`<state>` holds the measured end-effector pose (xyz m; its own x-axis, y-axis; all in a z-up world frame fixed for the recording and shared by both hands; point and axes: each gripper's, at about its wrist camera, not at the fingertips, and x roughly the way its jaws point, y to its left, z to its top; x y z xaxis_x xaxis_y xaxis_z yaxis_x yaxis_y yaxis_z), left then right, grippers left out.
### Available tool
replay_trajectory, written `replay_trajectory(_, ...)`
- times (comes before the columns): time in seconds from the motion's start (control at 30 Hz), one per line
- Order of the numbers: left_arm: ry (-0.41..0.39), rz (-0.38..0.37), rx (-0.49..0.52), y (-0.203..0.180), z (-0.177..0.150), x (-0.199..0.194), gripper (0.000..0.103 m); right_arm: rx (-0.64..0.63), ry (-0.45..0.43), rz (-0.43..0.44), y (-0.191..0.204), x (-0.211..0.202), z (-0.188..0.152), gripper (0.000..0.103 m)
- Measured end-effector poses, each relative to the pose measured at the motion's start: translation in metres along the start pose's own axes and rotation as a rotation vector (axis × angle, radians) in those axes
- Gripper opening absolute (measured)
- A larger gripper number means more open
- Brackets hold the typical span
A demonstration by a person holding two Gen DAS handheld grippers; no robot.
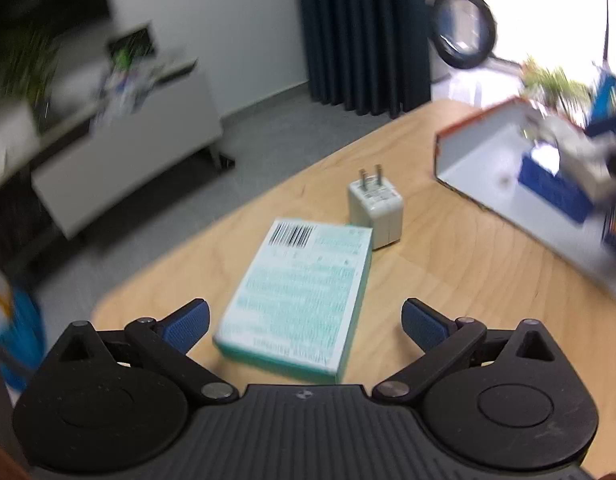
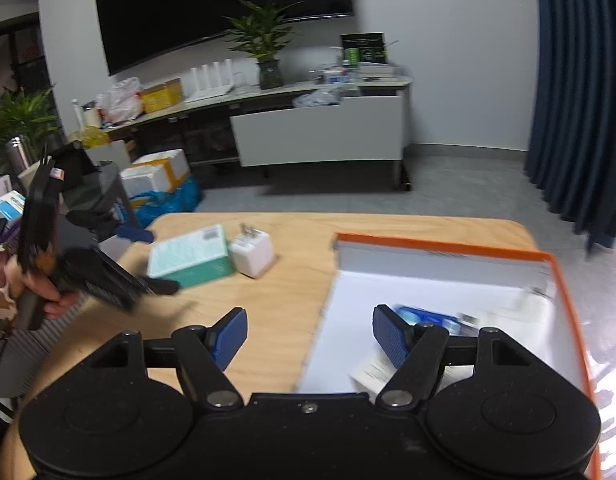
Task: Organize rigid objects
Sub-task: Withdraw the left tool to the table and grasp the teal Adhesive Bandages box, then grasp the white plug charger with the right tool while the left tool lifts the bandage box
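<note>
The teal carton (image 1: pixel 295 300) lies flat on the bench (image 1: pixel 448 280), touching the white charger (image 1: pixel 376 208) beyond it. The left gripper (image 1: pixel 305 326) hovers spread before the carton; the right gripper (image 2: pixel 310 338) hangs spread over the orange-rimmed box (image 2: pixel 440 246) beside the carton, pinching nothing.

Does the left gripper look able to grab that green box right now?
Probably yes. The left gripper is open, and the green box lies flat on the table right ahead of it with nothing between. The white charger sits against the box's far end.
</note>
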<state>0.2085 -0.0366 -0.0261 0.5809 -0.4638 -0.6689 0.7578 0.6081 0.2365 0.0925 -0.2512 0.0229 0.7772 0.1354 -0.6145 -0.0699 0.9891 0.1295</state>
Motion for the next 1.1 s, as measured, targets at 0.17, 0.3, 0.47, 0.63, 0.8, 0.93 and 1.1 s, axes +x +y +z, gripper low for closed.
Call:
replay_trajectory(0.17, 0.053, -0.050, -0.041, 0.023, 0.002, 0.049, 0.103, 0.010, 0.004, 0.037, 0.015, 0.023, 0.018, 0.082)
replay_trajectory(0.3, 0.022, -0.037, -0.203, 0.040, -0.008, 0.036, 0.080, -0.044, 0.039, 0.039, 0.028, 0.059, 0.032, 0.083)
replay_trajectory(0.47, 0.019, 0.097, -0.371, 0.045, -0.021, 0.002, 0.072, -0.045, 0.092, 0.021, 0.042, 0.117, 0.046, 0.084)
replay_trajectory(0.63, 0.025, 0.227, -0.530, 0.041, -0.034, -0.032, 0.072, 0.041, 0.130, -0.019, 0.050, 0.170, 0.054, 0.084)
replay_trajectory(0.8, 0.018, 0.258, -0.567, 0.021, -0.027, -0.047, 0.072, 0.040, 0.154, -0.075, 0.058, 0.194, 0.052, 0.035)
replay_trajectory(0.93, -0.003, 0.258, -0.600, 0.006, -0.018, -0.060, 0.072, 0.008, 0.113, -0.089, 0.059, 0.165, 0.048, 0.034)
replay_trajectory(1.1, -0.053, 0.256, -0.646, -0.021, -0.002, -0.087, 0.072, -0.008, 0.036, -0.053, 0.052, 0.091, 0.043, 0.034)
